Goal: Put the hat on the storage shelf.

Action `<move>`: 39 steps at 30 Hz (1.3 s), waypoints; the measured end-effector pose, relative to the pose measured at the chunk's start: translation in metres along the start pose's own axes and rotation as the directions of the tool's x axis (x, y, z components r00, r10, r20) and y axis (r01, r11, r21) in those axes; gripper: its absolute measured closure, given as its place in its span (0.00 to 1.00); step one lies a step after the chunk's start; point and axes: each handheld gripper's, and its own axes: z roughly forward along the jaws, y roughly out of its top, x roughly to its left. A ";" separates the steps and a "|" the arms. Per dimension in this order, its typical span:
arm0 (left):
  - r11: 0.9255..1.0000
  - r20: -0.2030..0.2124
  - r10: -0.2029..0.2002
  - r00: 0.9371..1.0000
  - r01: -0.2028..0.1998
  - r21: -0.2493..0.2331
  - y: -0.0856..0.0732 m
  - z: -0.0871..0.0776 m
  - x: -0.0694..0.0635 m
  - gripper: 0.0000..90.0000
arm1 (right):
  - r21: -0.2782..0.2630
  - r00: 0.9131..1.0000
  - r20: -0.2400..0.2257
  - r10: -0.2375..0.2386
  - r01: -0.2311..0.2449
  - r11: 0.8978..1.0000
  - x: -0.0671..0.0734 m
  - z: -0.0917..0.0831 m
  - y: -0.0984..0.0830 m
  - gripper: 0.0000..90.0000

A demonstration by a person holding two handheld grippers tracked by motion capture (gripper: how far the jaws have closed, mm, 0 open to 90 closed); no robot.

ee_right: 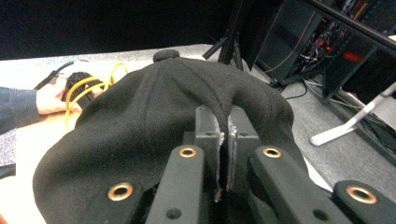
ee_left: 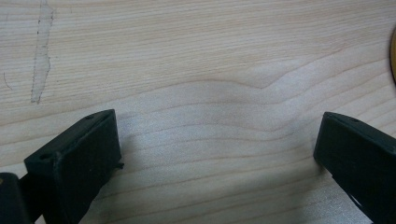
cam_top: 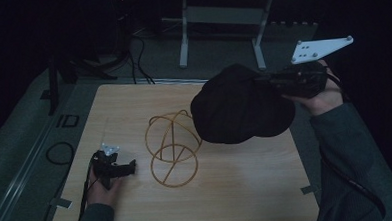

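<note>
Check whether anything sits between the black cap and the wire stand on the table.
Nothing visible does. The right gripper holds the black cap pinched above the table, overlapping the right edge of the wire stand. The left gripper rests left of the stand, jaws open.

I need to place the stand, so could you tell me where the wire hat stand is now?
In the high view the wire hat stand sits mid-table, between the left tool and the black cap hanging from the right tool.

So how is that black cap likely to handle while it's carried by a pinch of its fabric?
Probably floppy: the black cap bunches into a fold where the right gripper pinches it. Likely light, since that small pinch holds it clear of the table. It may sway or sag.
</note>
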 end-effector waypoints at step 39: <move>1.000 0.000 0.001 1.000 -0.001 0.002 0.000 0.000 0.000 0.00 | -0.131 0.999 -0.052 -0.012 0.005 0.991 0.019 0.046 0.032 0.96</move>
